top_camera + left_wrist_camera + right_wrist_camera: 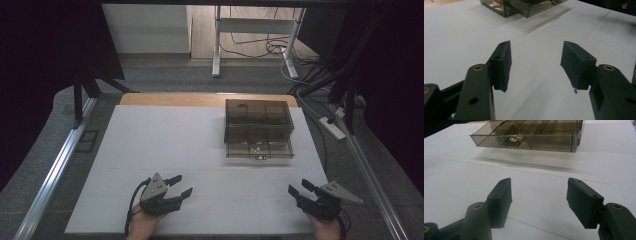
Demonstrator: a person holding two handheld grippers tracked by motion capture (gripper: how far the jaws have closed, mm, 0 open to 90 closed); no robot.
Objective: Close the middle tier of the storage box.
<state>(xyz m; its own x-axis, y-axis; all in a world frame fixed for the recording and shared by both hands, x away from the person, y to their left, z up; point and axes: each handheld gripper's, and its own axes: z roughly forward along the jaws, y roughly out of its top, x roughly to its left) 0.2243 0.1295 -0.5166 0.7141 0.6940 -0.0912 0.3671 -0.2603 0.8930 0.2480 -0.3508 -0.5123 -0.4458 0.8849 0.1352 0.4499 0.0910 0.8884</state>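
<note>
I hold a claw in each hand, both low over the near edge of the white surface (165,135). My left claw (181,186) sits at the near left, its jaws pointing toward the far right of the high view, spread apart with nothing between them; in the left gripper view I see only bare white sheet in the gap between the two black pads (503,62). My right claw (300,189) sits at the near right, its jaws aimed toward the far left, also standing well apart and gripping nothing; the right gripper view shows only the bare sheet between them.

The smoky clear box (258,127) stands on the far right part of the surface, well apart from both claws, closer to my right one than my left. Its low drawer (524,138) is slid out toward me, and it is split into several compartments. In one of the front compartments, near the middle of the drawer's front wall, lie a few small pale pieces (515,139); they may be little metal or plastic parts, but they are too small for me to tell. The left gripper view catches just the box's corner at the top edge.
</note>
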